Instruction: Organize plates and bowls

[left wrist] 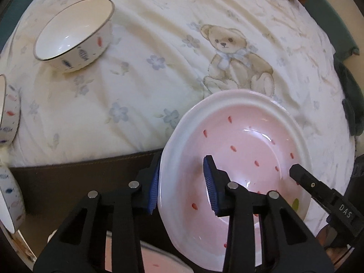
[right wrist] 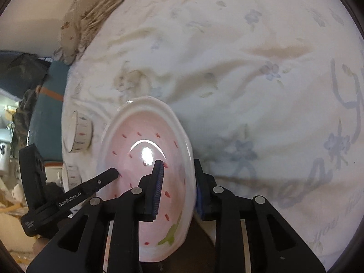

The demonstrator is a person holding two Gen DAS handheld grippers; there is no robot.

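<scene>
Fingers of left gripper [left wrist: 184, 186] and right gripper [right wrist: 177, 191] clamp opposite rims of the pink strawberry plate [left wrist: 238, 159], held tilted above the bedsheet [left wrist: 159, 45]. Glazed ceramic: rigid, slippery, fragile; grip rim only.

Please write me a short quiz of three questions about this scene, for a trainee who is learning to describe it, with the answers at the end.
1. True or false: the pink ceramic plate with red flecks and a white rim lies flat on the cream bedsheet.
2. Which picture is printed on the bedsheet just beyond the plate? A) teddy bear B) cat C) car
3. In the left wrist view, which dish stands at the upper left?

Key
1. False: it is tilted, and the left hand-held gripper and the right hand-held gripper both straddle its rim.
2. A, the teddy bear.
3. A white round bowl with fish pattern, upright and empty.
</scene>
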